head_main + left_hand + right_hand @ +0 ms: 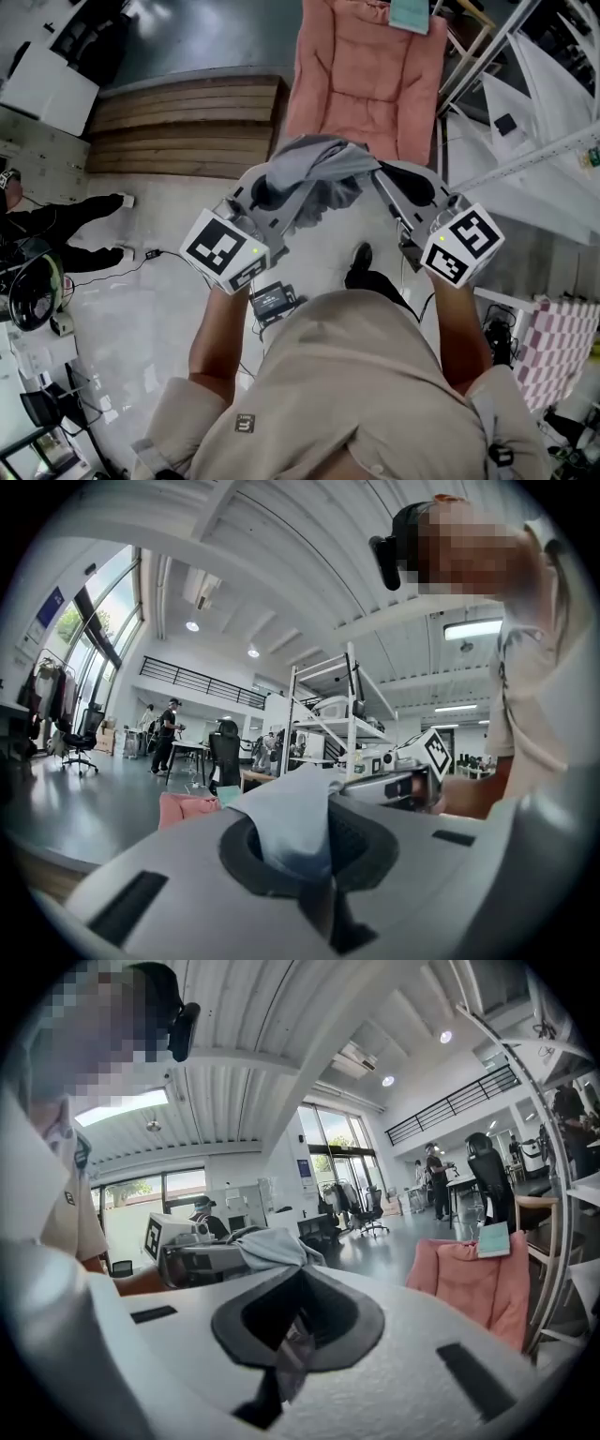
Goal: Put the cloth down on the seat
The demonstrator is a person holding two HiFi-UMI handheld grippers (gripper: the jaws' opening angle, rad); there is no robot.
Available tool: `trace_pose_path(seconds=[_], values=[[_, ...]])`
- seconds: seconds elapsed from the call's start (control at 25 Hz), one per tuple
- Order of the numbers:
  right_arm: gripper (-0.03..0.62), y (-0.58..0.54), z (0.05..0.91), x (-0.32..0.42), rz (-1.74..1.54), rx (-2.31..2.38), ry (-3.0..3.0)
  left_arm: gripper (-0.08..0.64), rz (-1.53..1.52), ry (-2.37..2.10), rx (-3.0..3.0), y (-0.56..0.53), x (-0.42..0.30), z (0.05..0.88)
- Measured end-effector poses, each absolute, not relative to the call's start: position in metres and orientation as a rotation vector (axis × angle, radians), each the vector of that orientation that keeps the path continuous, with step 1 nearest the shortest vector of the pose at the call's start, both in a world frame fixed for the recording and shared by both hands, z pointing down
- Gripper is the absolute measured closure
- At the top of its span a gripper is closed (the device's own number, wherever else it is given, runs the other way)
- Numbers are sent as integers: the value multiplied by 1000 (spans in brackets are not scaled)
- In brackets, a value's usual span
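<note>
We hold the grey cloth in the air between both tools, above the floor and well apart from the pink seat, which lies at 12 o'clock from it in the head view. The left tool is clamped narrow on one end of the cloth and the right tool on the other. We judge that this two-point hold keeps the fabric spread and off the floor, so that it can be carried forward and laid flat instead of dropped in a heap. The task looks to be in its carrying stage, with the cloth not yet over the cushion. Only the head view shows both tools, the sagging middle of the cloth and the gap to the seat together, but it hides the pinch itself. The left tool view supplies that: a pale fold rises from between the closed jaws, the right tool stands at 2 o'clock, and the seat is a mere pink sliver at 9 o'clock. The right tool view shows only a thin dark strip of fabric in its pinch, with the rest heaped on the left tool at 10 o'clock. It alone shows the seat from the side, at 3 o'clock, with a blue-green card on its top edge.
</note>
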State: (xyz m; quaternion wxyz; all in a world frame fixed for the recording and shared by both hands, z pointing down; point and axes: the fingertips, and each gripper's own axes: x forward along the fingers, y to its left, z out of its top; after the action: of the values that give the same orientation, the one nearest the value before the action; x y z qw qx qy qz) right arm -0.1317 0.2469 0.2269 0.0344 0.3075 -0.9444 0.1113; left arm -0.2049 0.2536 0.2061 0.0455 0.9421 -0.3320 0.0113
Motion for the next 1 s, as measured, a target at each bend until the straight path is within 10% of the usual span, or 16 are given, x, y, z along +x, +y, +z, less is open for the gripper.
trace_pose_path(seconds=[1.0], values=[[597,33,220,-36,337,1168,-2827,532,45,-755,2950,22,-106,212]])
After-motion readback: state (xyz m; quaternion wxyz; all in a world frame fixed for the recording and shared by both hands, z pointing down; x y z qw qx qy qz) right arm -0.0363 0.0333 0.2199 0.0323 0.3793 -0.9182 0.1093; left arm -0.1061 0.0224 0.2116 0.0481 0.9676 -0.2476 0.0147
